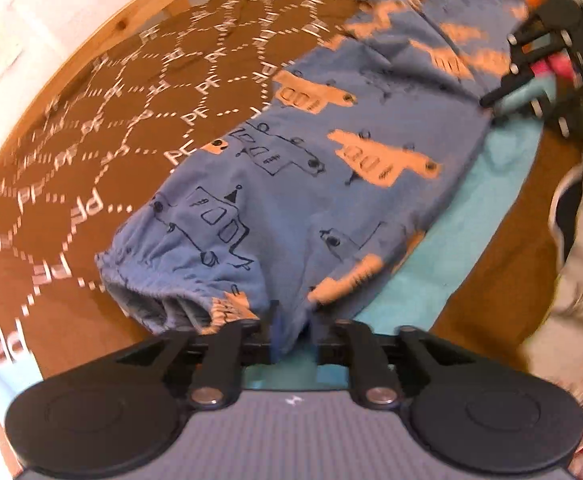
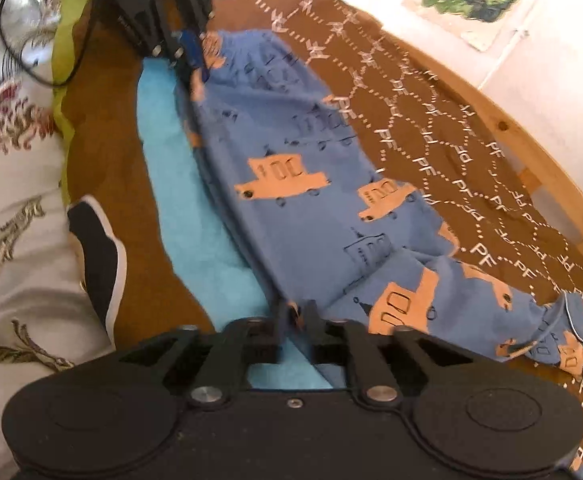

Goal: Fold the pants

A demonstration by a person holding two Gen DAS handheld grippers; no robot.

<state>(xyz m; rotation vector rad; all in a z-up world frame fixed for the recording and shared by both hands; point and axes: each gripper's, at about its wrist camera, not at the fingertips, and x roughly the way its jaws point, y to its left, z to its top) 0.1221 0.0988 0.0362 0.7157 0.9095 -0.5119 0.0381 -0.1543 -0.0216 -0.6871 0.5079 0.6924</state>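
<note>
Blue pants (image 1: 291, 184) printed with orange and outlined cars lie stretched across a brown bedspread; they also show in the right wrist view (image 2: 323, 208). My left gripper (image 1: 291, 332) is shut on the pants' edge near the gathered waistband (image 1: 151, 280). My right gripper (image 2: 295, 316) is shut on the pants' edge near the leg end. Each gripper shows in the other's view: the right one (image 1: 495, 100) at the far edge of the pants, the left one (image 2: 191, 60) likewise. The cloth is held taut between them.
A light blue cloth (image 1: 443, 240) lies under the pants' near edge, also in the right wrist view (image 2: 183, 184). The brown patterned bedspread (image 2: 471, 184) ends at a wooden bed frame (image 2: 531, 152). A white embroidered cushion (image 2: 11, 240) and a dark object (image 2: 99, 256) lie beside it.
</note>
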